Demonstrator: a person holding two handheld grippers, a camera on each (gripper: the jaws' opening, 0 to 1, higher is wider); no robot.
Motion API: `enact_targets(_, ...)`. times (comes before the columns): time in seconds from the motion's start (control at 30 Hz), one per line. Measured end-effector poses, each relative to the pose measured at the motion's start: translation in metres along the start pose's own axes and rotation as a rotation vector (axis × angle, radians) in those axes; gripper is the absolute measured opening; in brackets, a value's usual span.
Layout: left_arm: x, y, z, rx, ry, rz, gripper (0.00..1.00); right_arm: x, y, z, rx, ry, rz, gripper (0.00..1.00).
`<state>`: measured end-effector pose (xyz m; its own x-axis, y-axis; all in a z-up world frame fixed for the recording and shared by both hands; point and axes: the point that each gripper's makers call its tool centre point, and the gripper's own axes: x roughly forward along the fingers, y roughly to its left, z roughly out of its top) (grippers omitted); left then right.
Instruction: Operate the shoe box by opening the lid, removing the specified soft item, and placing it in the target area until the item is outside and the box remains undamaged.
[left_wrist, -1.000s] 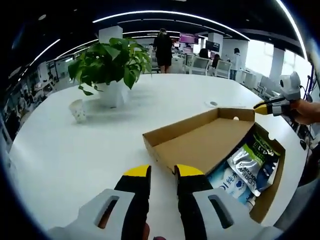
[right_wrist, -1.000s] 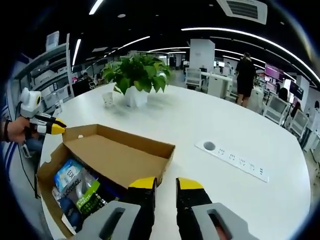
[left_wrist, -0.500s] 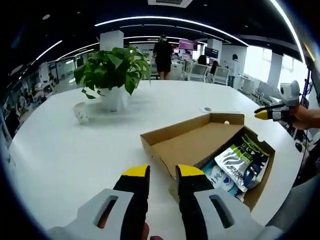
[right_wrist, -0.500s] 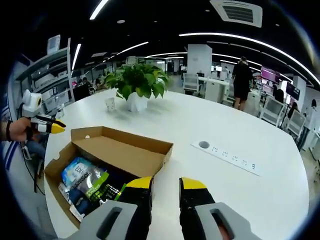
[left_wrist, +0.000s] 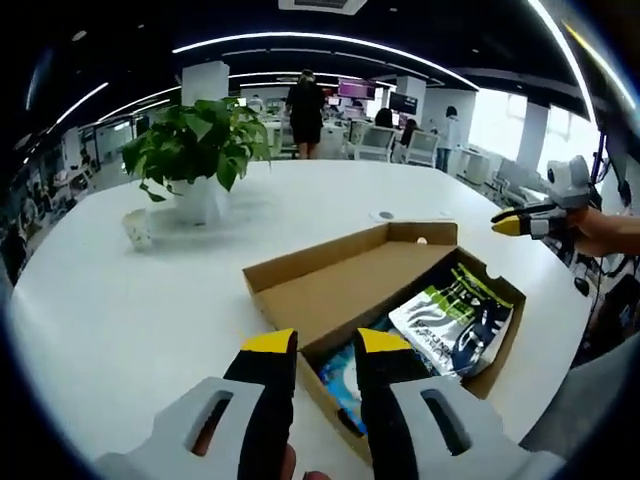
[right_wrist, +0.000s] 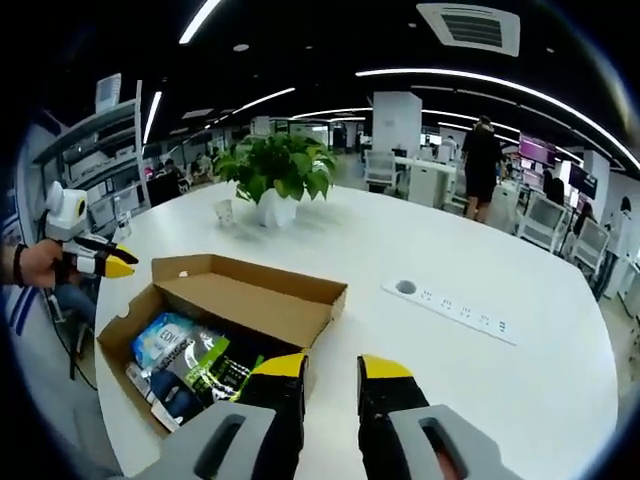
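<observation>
A brown cardboard shoe box (left_wrist: 497, 300) (right_wrist: 118, 340) lies on the white table with its lid (left_wrist: 335, 285) (right_wrist: 262, 303) swung open. Inside lie soft packets: a white, green and dark pouch (left_wrist: 448, 322) (right_wrist: 215, 365) and a blue-and-white packet (left_wrist: 345, 368) (right_wrist: 163, 340). My left gripper (left_wrist: 325, 345) hovers open over the box's near edge, holding nothing. It also shows at the left of the right gripper view, as the left gripper (right_wrist: 108, 266) in a hand beside the box. My right gripper (right_wrist: 330, 368) is open and empty near the lid's corner. It appears in the left gripper view as the right gripper (left_wrist: 515, 225) beyond the box.
A potted green plant (left_wrist: 195, 150) (right_wrist: 278, 170) and a small paper cup (left_wrist: 135, 228) (right_wrist: 223, 211) stand farther back on the table. A socket strip (right_wrist: 450, 310) is set into the tabletop to the right. A person (left_wrist: 303, 105) (right_wrist: 483, 150) stands among desks behind.
Both cameras have shifted, so the box is seen more from above and its packets show more fully. The lid stays open; neither gripper has taken hold of anything.
</observation>
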<state>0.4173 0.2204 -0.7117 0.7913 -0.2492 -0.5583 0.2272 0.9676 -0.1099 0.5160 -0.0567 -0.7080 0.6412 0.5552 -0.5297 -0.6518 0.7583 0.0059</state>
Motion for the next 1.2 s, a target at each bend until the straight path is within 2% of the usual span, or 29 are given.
enact_targets(0.23, 0.013, -0.035, -0.015, 0.006, 0.06, -0.092, 0.26, -0.007, 0.009, -0.011, 0.001, 0.007, 0.018, 0.15)
enact_targets(0.57, 0.031, -0.071, -0.04, -0.016, 0.158, -0.188, 0.3, -0.018, 0.012, -0.025, 0.006, 0.022, 0.019, 0.15)
enact_targets(0.6, 0.038, -0.07, -0.044, -0.019, 0.169, -0.197, 0.3, -0.02, 0.013, -0.027, 0.006, 0.022, 0.018, 0.15)
enact_targets(0.8, 0.049, -0.078, -0.057, -0.033, 0.219, -0.208, 0.27, -0.022, 0.014, -0.034, 0.009, 0.03, 0.02, 0.15)
enact_targets(1.03, 0.055, -0.087, -0.067, -0.079, 0.263, -0.233, 0.25, -0.022, 0.012, -0.04, 0.011, 0.033, 0.019, 0.15)
enact_targets(1.2, 0.057, -0.093, -0.072, -0.089, 0.293, -0.247, 0.19, -0.02, 0.01, -0.043, 0.015, 0.033, 0.02, 0.15)
